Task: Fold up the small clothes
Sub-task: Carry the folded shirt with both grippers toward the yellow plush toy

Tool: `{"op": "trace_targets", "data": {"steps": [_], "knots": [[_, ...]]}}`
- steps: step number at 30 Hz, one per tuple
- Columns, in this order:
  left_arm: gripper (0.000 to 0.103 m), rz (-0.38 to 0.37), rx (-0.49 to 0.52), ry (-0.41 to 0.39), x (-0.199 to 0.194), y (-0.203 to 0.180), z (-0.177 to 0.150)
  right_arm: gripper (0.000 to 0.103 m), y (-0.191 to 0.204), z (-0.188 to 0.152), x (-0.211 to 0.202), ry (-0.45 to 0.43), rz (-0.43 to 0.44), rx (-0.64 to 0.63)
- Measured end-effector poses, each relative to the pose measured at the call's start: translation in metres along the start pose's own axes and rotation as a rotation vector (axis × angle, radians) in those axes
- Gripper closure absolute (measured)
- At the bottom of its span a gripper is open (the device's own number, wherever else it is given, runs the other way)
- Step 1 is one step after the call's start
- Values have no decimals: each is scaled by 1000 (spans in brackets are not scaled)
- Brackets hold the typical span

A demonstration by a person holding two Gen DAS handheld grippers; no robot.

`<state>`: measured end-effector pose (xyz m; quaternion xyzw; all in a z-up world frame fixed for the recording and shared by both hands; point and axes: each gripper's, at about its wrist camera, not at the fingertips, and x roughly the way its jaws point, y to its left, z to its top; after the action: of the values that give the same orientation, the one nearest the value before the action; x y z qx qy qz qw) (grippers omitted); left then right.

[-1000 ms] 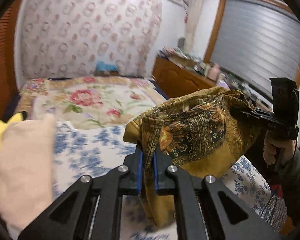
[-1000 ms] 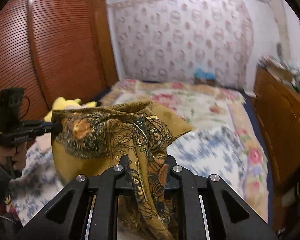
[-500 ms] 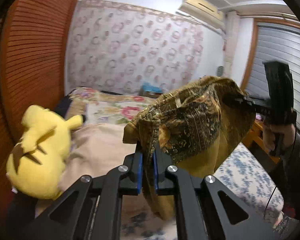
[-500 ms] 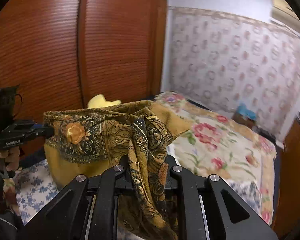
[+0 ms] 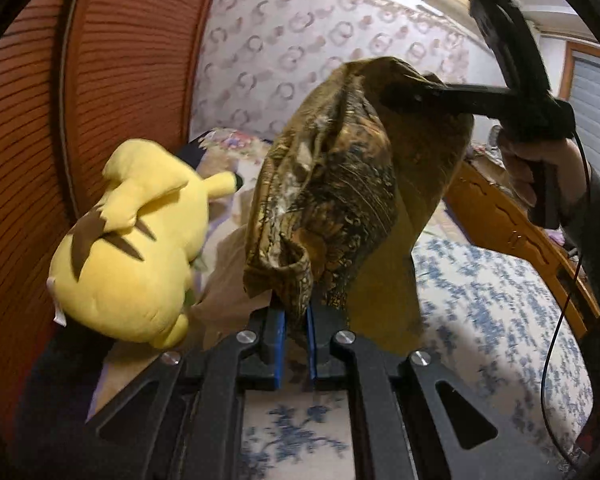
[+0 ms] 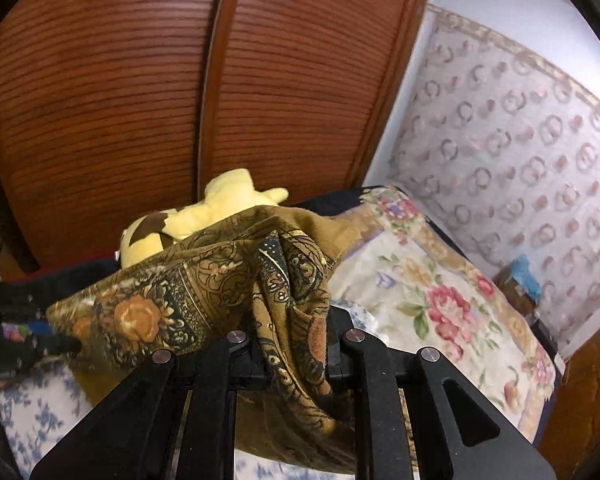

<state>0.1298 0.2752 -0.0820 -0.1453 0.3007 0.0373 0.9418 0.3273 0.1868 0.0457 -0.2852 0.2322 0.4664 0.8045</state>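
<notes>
1. Where the louvred wooden wardrobe [image 6: 140,100] fills the upper left of the right wrist view, the patterned wall hanging [image 6: 520,128] covers the wall to its right, behind the bed.
2. The bed [image 6: 440,300] carries a floral quilt with pink roses at its far part and a blue-and-white floral sheet [image 5: 500,300] nearer the camera.
3. A wooden cabinet [image 5: 512,220] runs along the bed's right side in the left wrist view.
4. The yellow plush toy [image 5: 132,248] lies on the bed by the wardrobe, its ear tip pointing toward the cloth; in the right wrist view it shows just behind the cloth.
5. The golden-brown patterned cloth [image 5: 332,184] hangs in the air above the bed, held at 2 points. Its long axis runs between the 2 grippers: in the left wrist view it climbs from the lower centre up to the right, and the loose part droops toward the blue-and-white sheet.
6. The left gripper [image 5: 296,344] has its blue-padded jaws clenched on a bunched lower corner of the cloth.
7. The right gripper [image 6: 292,356] is clamped on a gathered fold of the cloth, which spills down over its jaws; in the left wrist view it enters the cloth's upper end from the right.
</notes>
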Motion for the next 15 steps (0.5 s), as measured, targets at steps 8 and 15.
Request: {"op": "trace_targets", "data": {"steps": [8, 15], "knots": [[95, 32, -3, 54, 13, 6, -3, 39, -18, -1, 41, -1, -62, 170], [73, 40, -15, 23, 0, 11, 5, 39, -16, -42, 54, 43, 44, 245]]}}
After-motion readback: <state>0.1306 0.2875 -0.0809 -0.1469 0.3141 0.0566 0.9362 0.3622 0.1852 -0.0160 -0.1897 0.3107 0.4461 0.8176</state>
